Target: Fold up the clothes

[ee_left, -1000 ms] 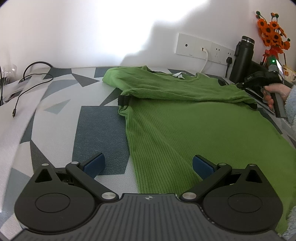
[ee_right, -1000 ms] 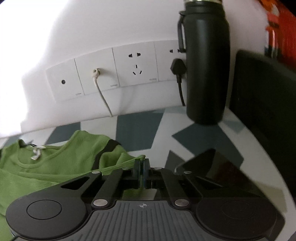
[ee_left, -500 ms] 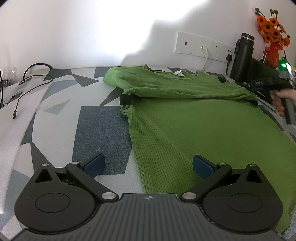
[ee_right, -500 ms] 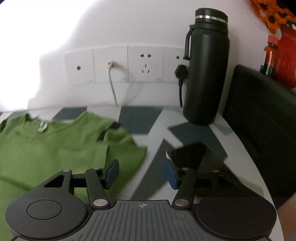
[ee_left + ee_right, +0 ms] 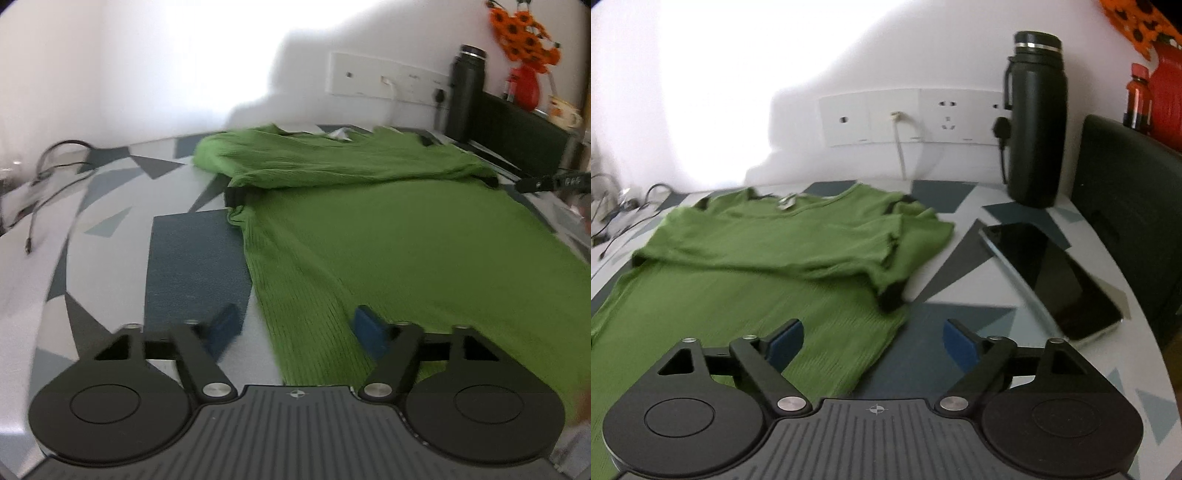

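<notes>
A green ribbed sweater lies flat on the patterned table, its sleeves folded across the chest. The black cuff of the folded sleeve rests near the sweater's right side edge. My left gripper is open, low over the sweater's left side edge near the hem, nothing between its blue pads. My right gripper is open as well, hovering over the sweater's right side edge, short of the cuff. The right gripper's tip shows at the far right of the left wrist view.
A black flask stands by the wall sockets. A dark phone lies on the table right of the sweater, beside a black case. Loose cables lie at the far left. Orange flowers stand at the back right.
My right gripper let go of the sleeve end, opened and drew back toward me and to the right. The folded sleeve now lies across the chest. My left gripper shifted slightly forward.
</notes>
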`<state>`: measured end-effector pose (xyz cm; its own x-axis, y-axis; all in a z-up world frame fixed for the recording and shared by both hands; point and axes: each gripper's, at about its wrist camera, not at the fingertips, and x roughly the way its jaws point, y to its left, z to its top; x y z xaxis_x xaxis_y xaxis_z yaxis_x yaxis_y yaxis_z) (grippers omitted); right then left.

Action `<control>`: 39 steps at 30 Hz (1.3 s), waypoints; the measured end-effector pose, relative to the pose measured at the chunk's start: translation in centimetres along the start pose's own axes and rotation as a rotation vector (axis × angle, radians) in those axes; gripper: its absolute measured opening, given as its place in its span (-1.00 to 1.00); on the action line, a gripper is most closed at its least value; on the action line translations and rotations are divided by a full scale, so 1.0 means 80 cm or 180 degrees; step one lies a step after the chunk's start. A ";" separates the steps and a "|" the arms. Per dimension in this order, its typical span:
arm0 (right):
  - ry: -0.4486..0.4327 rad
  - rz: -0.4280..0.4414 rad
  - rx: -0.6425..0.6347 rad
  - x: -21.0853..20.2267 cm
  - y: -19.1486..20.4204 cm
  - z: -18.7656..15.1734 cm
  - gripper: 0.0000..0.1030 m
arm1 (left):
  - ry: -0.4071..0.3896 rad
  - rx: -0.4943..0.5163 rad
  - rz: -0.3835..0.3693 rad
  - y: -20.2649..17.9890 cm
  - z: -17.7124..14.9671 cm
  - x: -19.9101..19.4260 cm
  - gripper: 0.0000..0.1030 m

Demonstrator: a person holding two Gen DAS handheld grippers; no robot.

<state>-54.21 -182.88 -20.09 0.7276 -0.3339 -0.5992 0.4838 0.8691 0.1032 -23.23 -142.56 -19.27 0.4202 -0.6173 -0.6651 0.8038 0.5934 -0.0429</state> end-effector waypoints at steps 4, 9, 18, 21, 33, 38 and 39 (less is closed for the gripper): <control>-0.0136 -0.0160 -0.0311 -0.004 0.024 -0.015 0.70 | -0.0100 -0.0303 0.0282 0.051 0.046 0.002 0.29; -0.0260 0.0053 0.0085 0.000 0.029 -0.012 0.75 | -0.0018 -0.0371 0.0283 0.074 0.091 0.059 0.28; -0.0255 0.0096 0.0207 0.012 0.035 -0.016 0.76 | 0.0029 -0.0025 0.0571 0.055 0.102 0.120 -0.91; -0.0211 0.0112 0.0270 0.021 0.034 -0.018 0.76 | 0.0122 0.0257 0.0761 0.049 0.090 0.121 -0.91; -0.0077 0.0108 0.0415 0.033 0.028 -0.019 0.76 | -0.0507 0.0868 0.0268 0.039 0.114 0.113 -0.89; -0.0076 0.0102 0.0479 0.033 0.025 -0.020 0.78 | -0.0465 0.0397 0.0084 0.059 0.123 0.131 -0.89; -0.0069 0.0101 0.0469 0.033 0.025 -0.020 0.79 | -0.0418 0.0305 -0.0025 0.064 0.121 0.133 -0.89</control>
<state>-52.09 -181.42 -22.73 0.7533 -0.3163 -0.5766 0.5253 0.8169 0.2382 -10.52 -151.12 -19.35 0.4600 -0.6877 -0.5616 0.8412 0.5401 0.0277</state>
